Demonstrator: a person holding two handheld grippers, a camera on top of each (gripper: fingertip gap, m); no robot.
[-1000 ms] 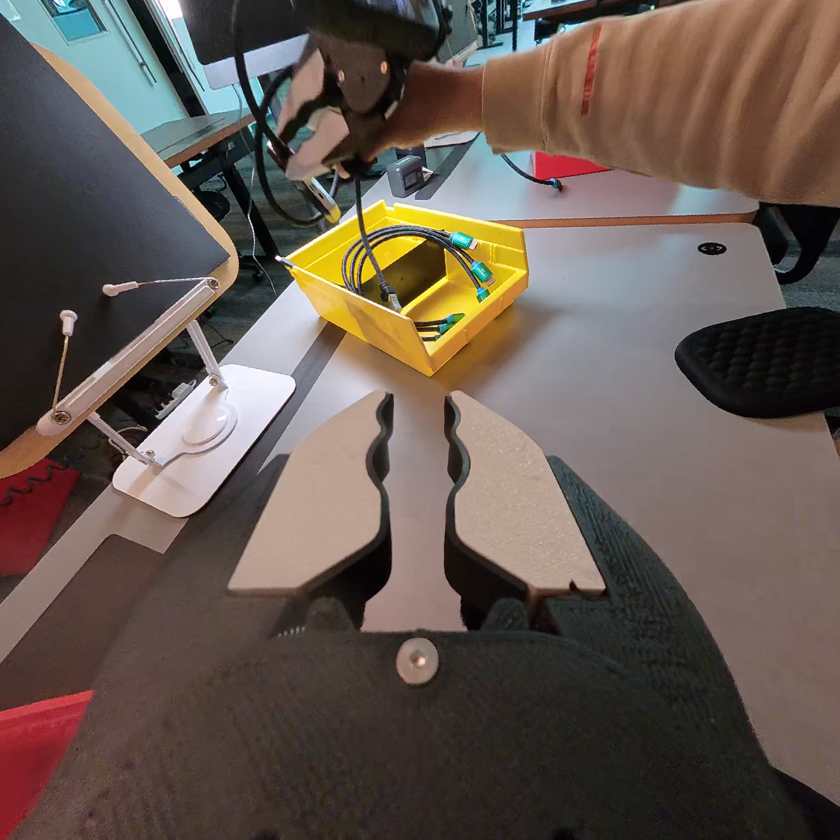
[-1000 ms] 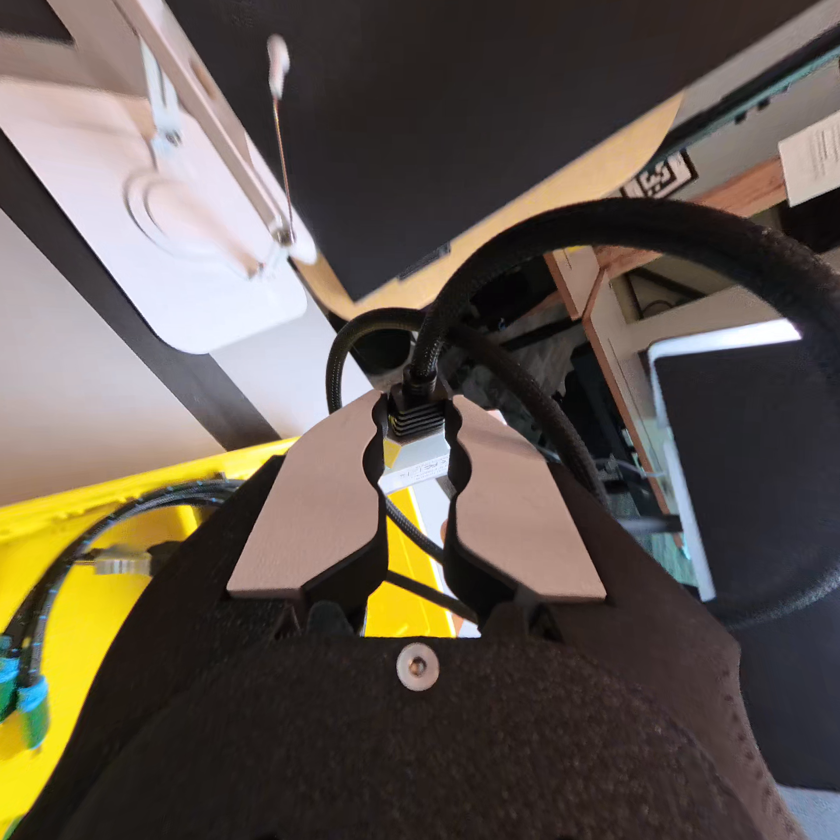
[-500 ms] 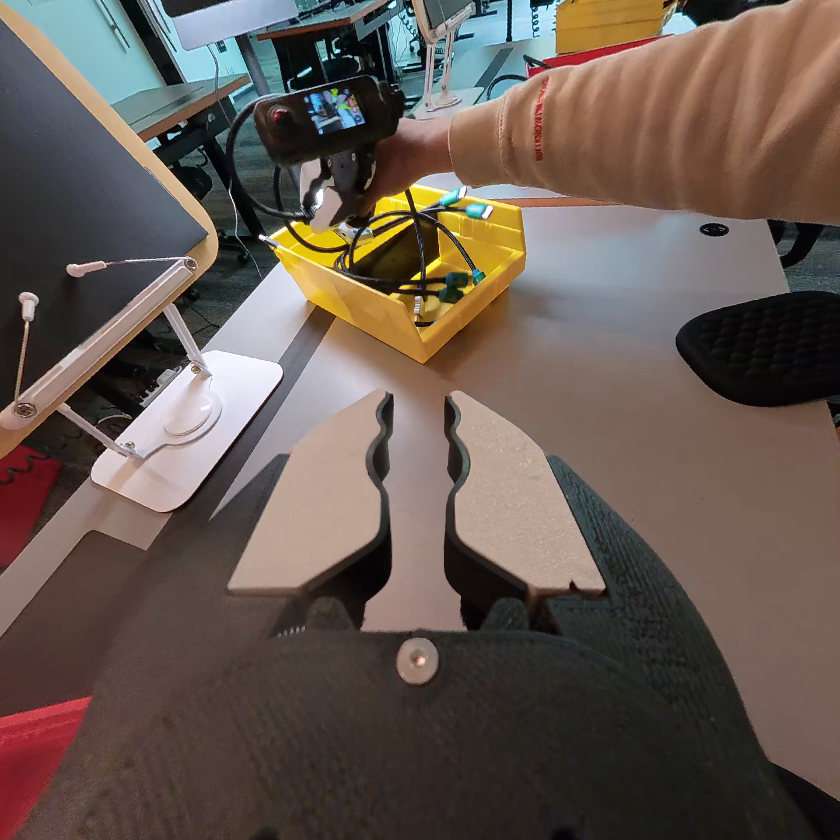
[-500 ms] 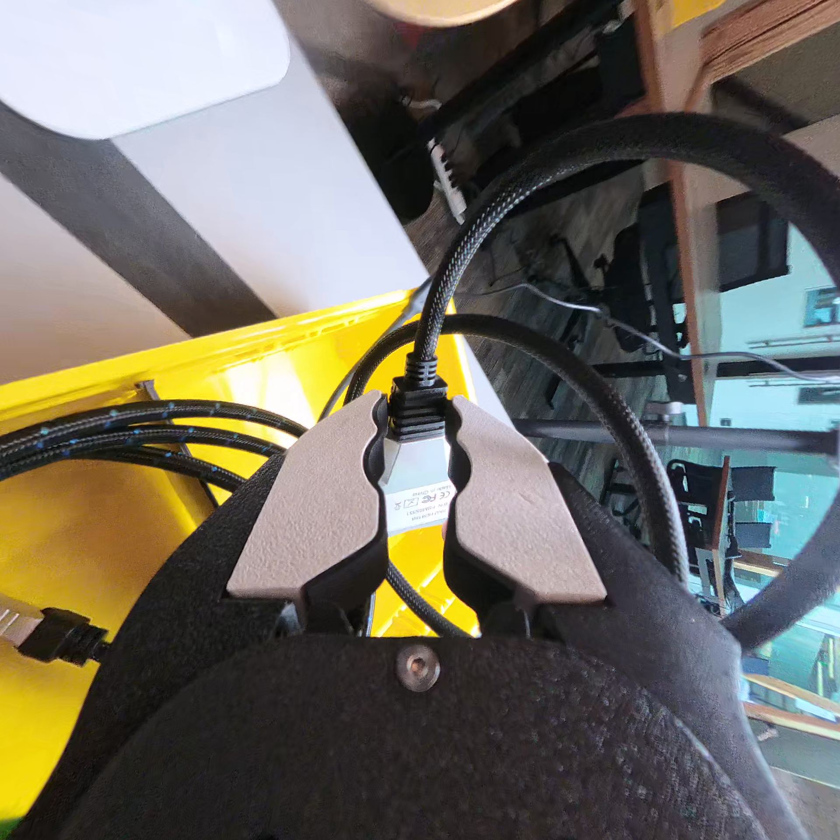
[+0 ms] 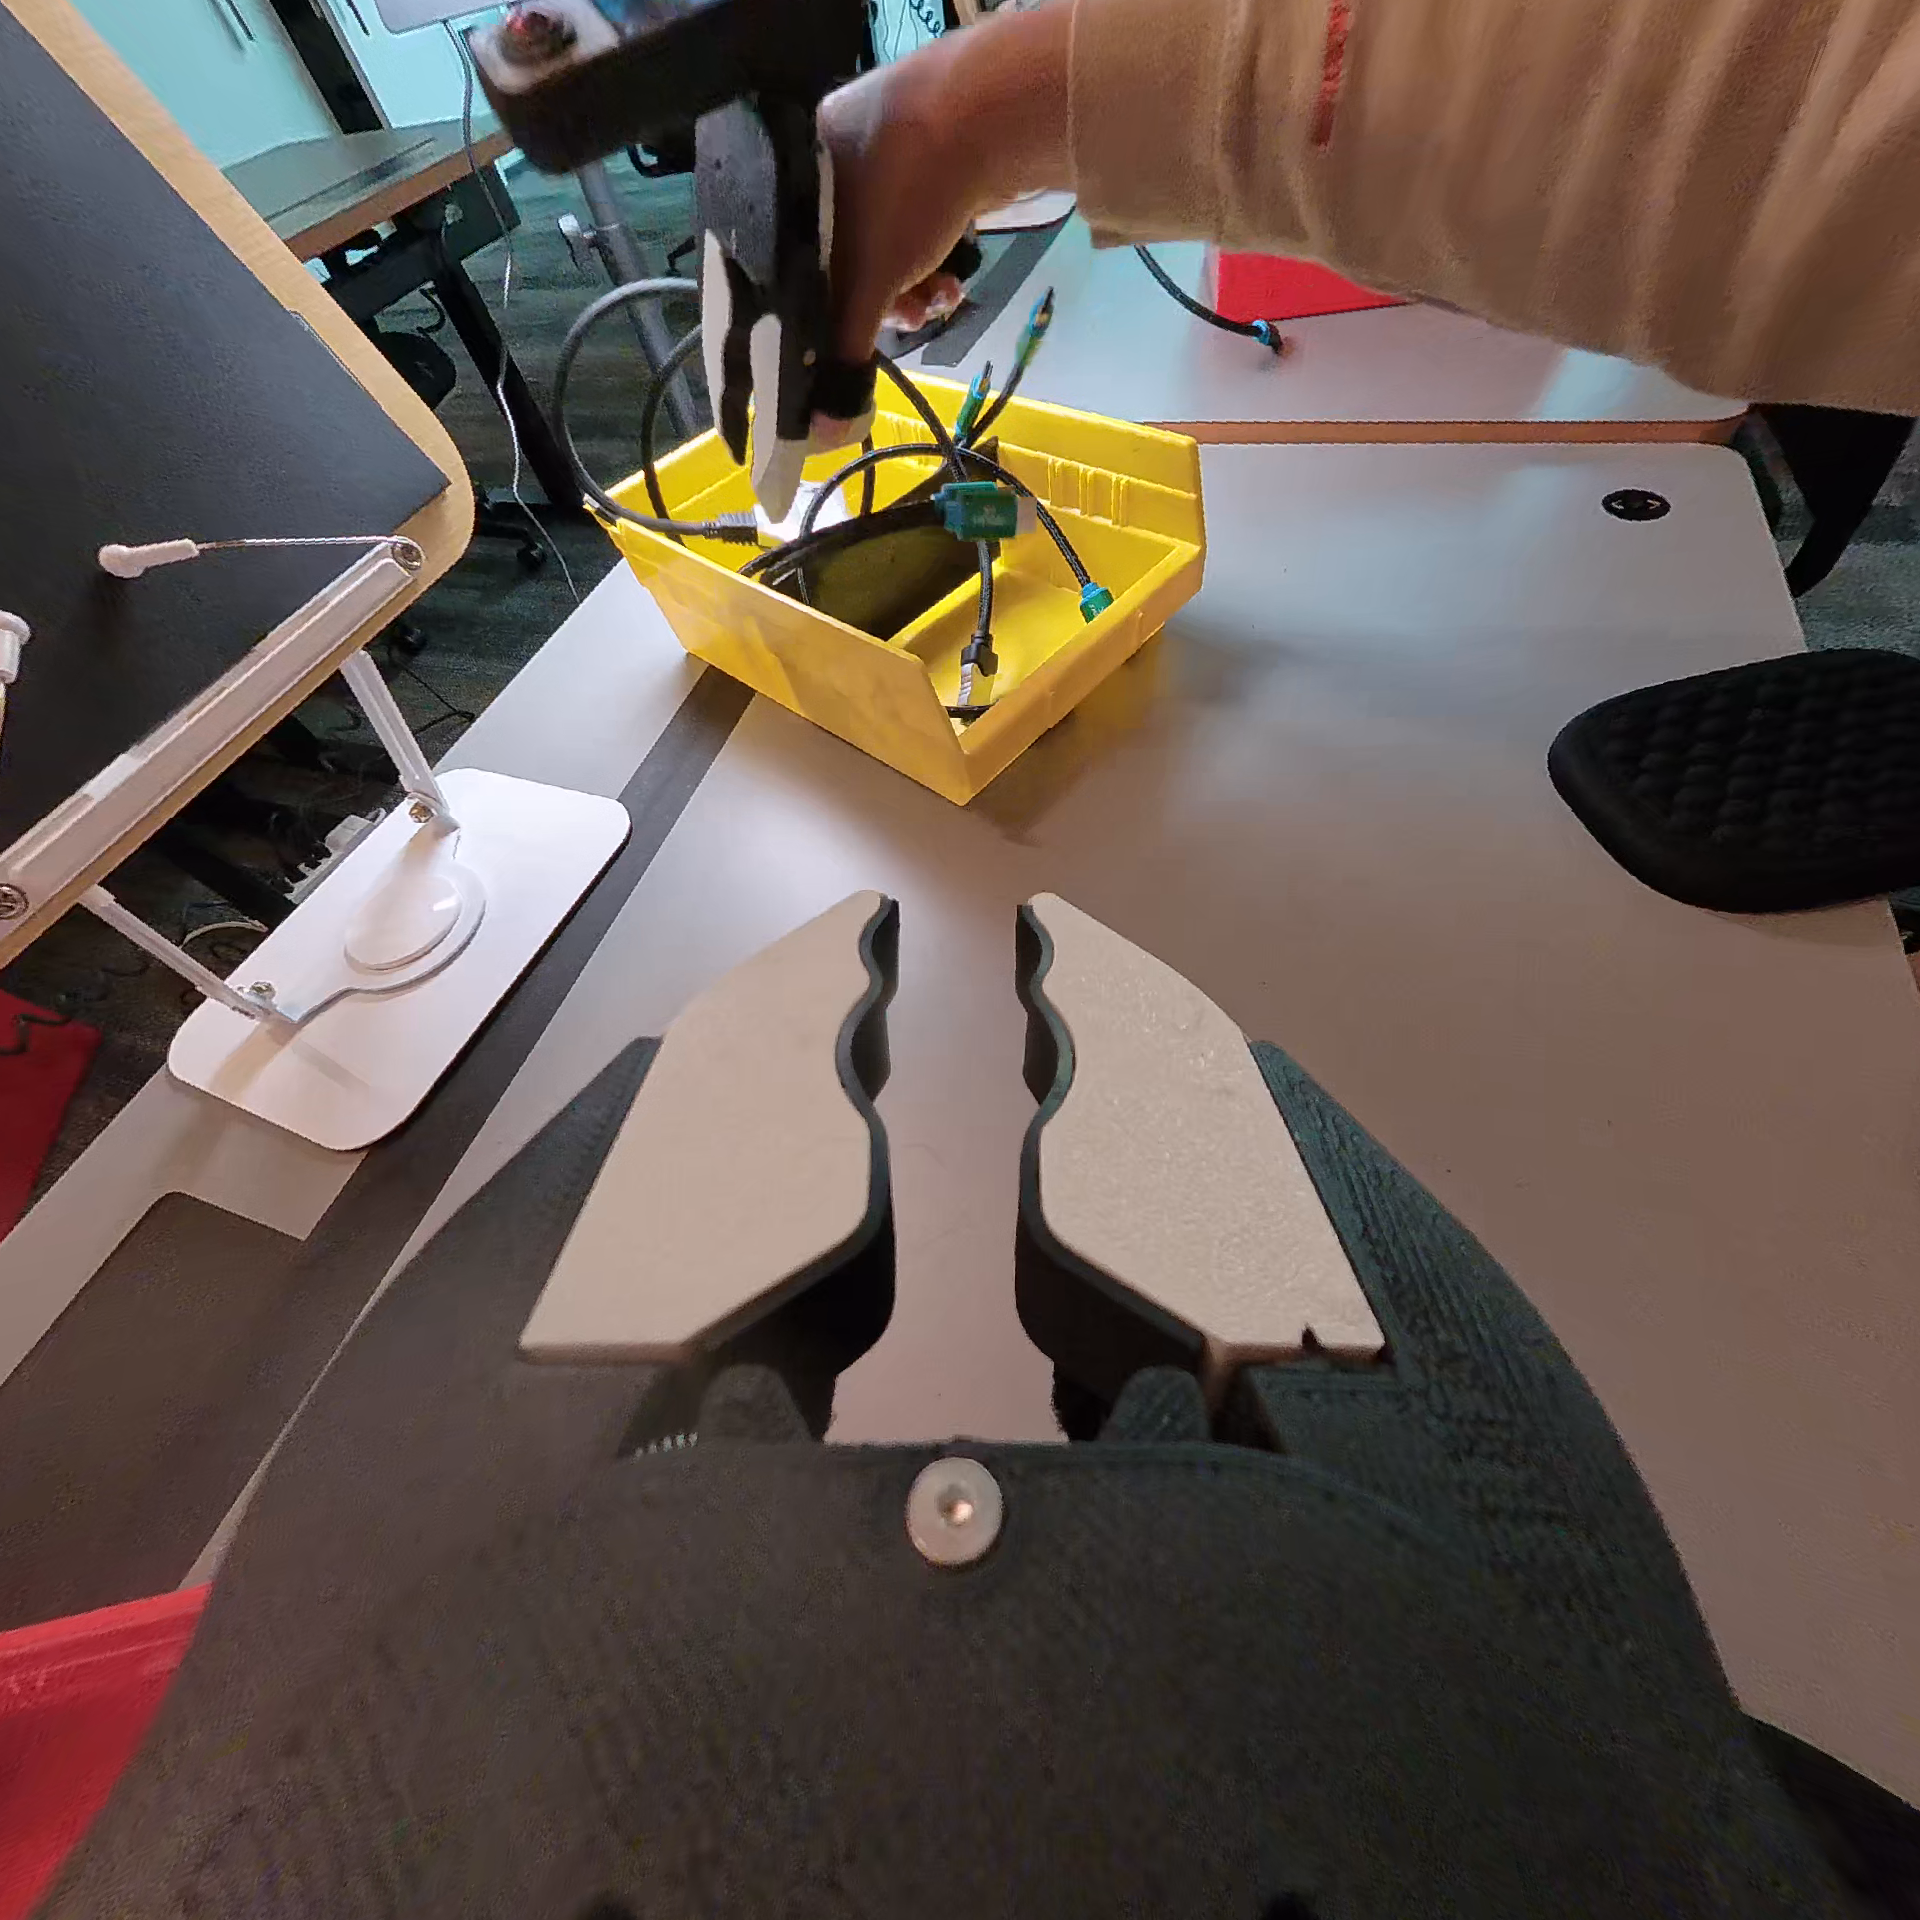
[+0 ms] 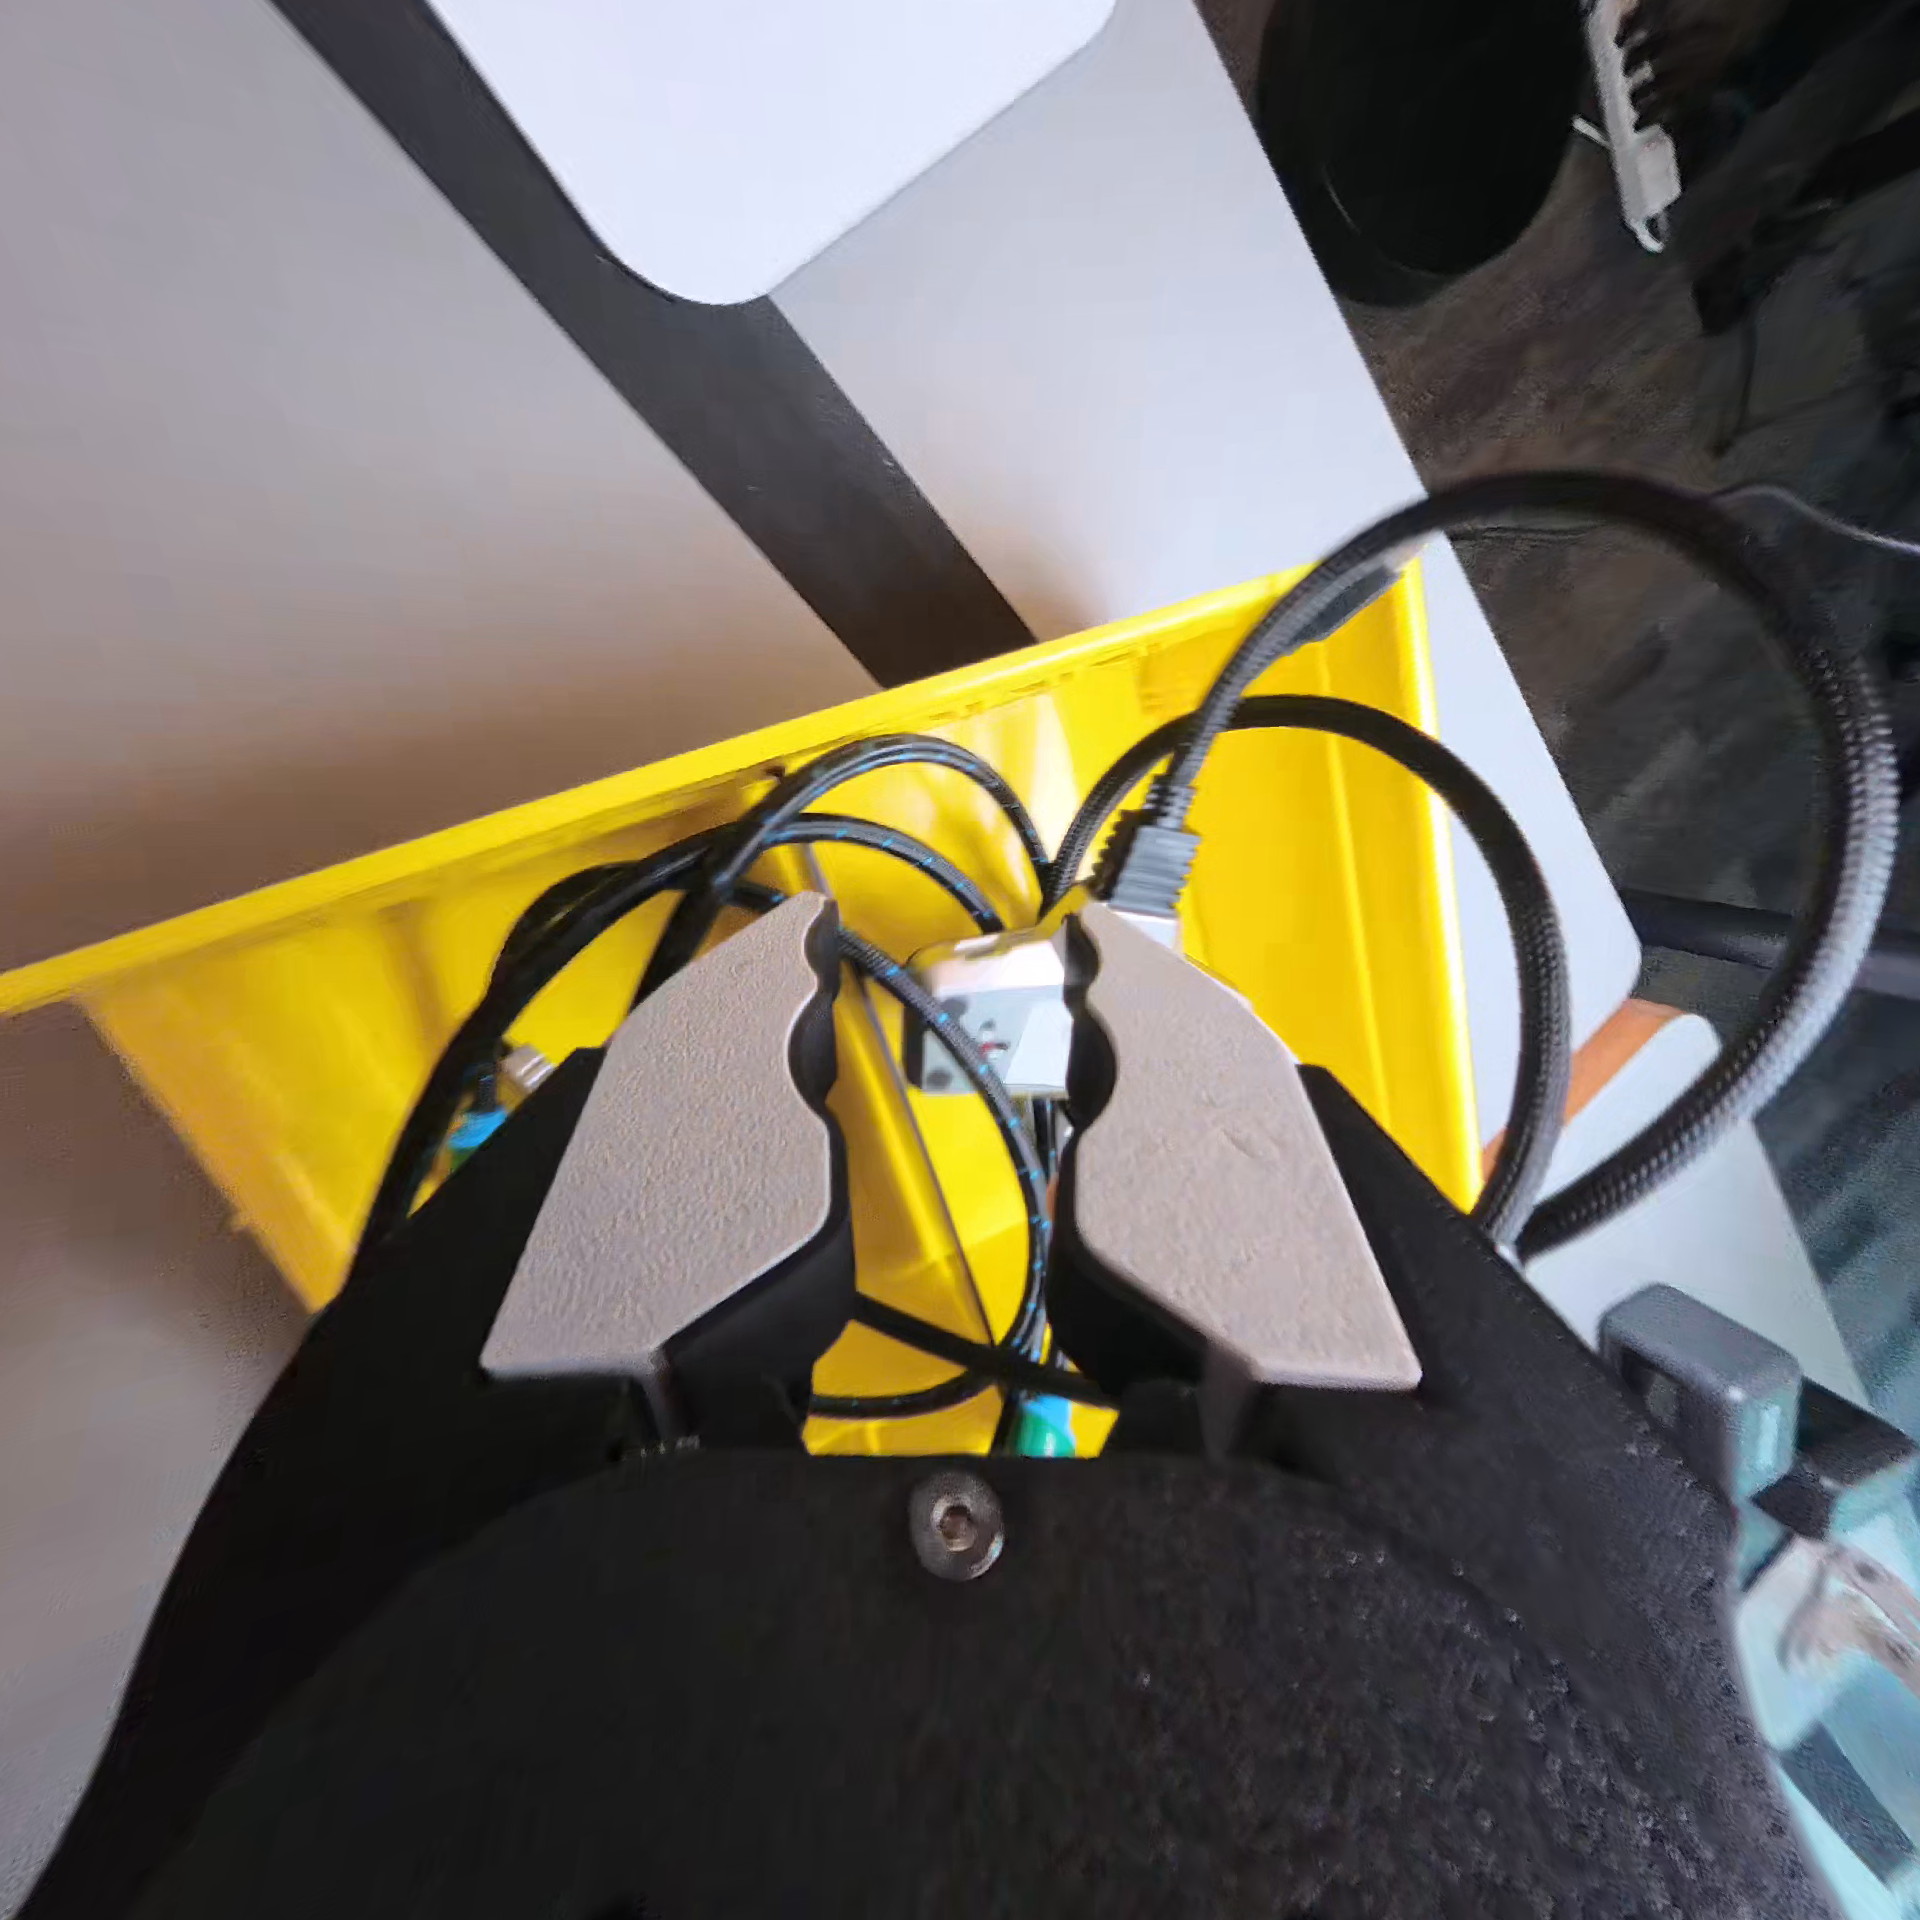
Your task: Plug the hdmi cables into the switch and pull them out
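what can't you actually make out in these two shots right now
- Switch: no view clearly shows it; a dark block under the cables in the yellow bin may be it.
- Silver plug: right wrist view, blurred; the right gripper is open, contact with its finger unclear.
- Left gripper: open over bare table.
- Bin floor: right wrist view, mostly behind the gripper body.

Right tongs agape over yellow bin — silver HDMI plug against right finger, unclamped.
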